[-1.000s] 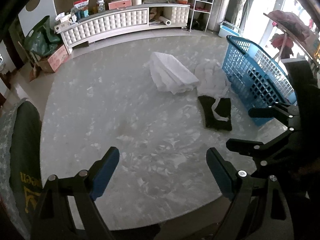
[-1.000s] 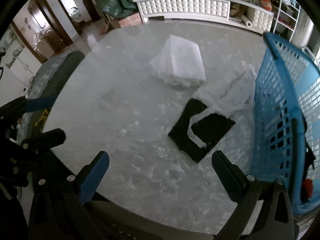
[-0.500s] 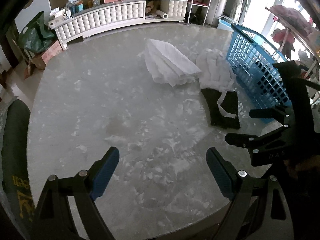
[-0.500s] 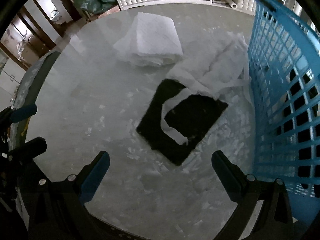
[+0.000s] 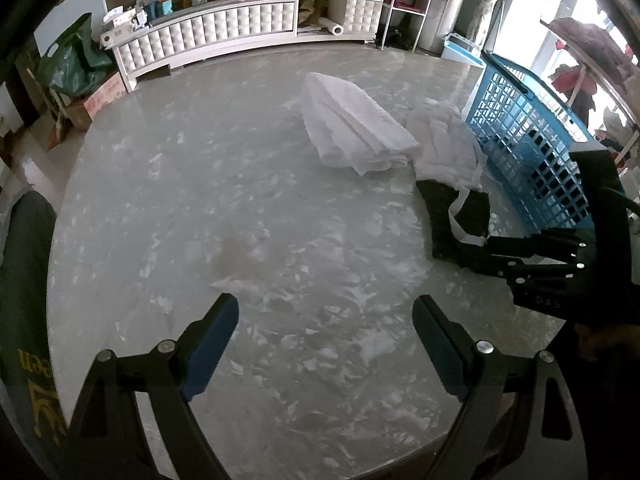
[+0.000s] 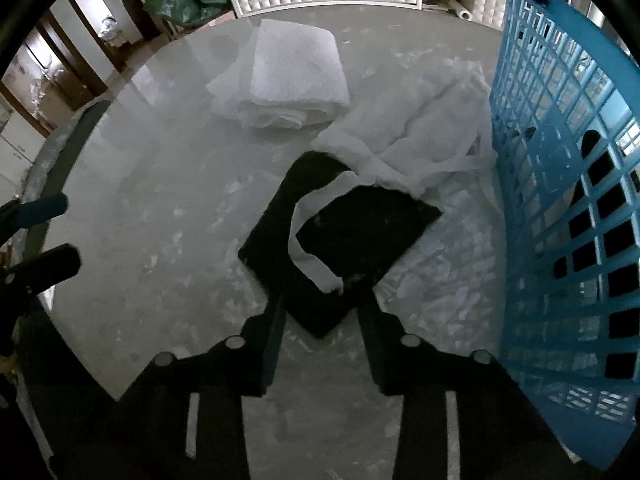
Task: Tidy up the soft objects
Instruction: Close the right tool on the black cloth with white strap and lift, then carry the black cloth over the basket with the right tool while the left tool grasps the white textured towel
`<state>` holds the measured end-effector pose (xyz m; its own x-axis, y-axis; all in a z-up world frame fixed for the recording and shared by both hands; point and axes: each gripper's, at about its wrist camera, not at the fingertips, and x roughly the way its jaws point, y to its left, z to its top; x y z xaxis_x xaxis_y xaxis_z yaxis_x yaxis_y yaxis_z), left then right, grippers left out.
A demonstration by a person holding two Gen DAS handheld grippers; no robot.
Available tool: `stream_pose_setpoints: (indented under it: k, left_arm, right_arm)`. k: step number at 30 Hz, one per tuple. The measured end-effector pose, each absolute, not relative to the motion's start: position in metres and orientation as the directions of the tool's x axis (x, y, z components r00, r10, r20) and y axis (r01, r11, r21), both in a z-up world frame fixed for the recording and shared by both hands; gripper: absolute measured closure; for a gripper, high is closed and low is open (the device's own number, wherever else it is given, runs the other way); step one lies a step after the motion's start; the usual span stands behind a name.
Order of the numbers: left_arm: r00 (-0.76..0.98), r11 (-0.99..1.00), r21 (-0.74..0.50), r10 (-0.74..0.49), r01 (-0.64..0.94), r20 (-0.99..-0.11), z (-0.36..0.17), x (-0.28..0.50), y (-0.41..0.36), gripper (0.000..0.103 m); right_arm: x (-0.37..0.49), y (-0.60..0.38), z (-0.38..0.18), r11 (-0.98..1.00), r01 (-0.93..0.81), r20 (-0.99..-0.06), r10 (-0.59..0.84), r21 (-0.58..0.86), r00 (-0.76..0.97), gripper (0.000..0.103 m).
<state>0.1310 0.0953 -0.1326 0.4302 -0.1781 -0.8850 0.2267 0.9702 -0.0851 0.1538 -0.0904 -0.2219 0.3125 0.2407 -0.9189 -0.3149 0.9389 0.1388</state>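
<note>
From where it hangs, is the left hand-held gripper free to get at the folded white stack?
Probably yes. The left hand-held gripper is open and empty, with only bare table between it and the folded white stack. The right hand-held gripper works off to the side at the black cloth.

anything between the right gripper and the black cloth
Nothing visible. The right gripper has just been closing, and its fingers flank the near corner of the black cloth. Only a white strap lies across the cloth further up.

Both wrist views steep down at table (image 5: 248, 184) — right nearer; shared: black cloth (image 6: 360, 240), basket (image 6: 560, 200).
</note>
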Motion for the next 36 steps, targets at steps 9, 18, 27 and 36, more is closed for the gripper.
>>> stream_pose_setpoints:
  k: [9,18,27,36]
  left_arm:
    - [0.444,0.97,-0.105,-0.194,0.218,-0.875,-0.129,0.129,0.103,0.015]
    - [0.466,0.97,-0.112,-0.203,0.215,-0.861,-0.119,0.139,0.112,0.015]
    - [0.508,0.969,-0.131,-0.223,0.211,-0.832,-0.105,0.168,0.105,0.0]
    - [0.493,0.965,-0.103,-0.212,0.239,-0.844,-0.109,0.214,0.083,0.0]
  right_arm:
    - [0.155,-0.093,-0.225,0.919,-0.337,-0.905,0.31,0.207,0.29,0.092]
    - [0.149,-0.091,-0.205,0.906,-0.363,-0.893,0.334,0.217,0.3,0.092]
    - [0.145,-0.105,-0.165,0.902,-0.391,-0.883,0.325,0.182,0.34,0.092]
    - [0.144,-0.126,-0.117,0.898,-0.419,-0.852,0.322,0.137,0.412,0.092]
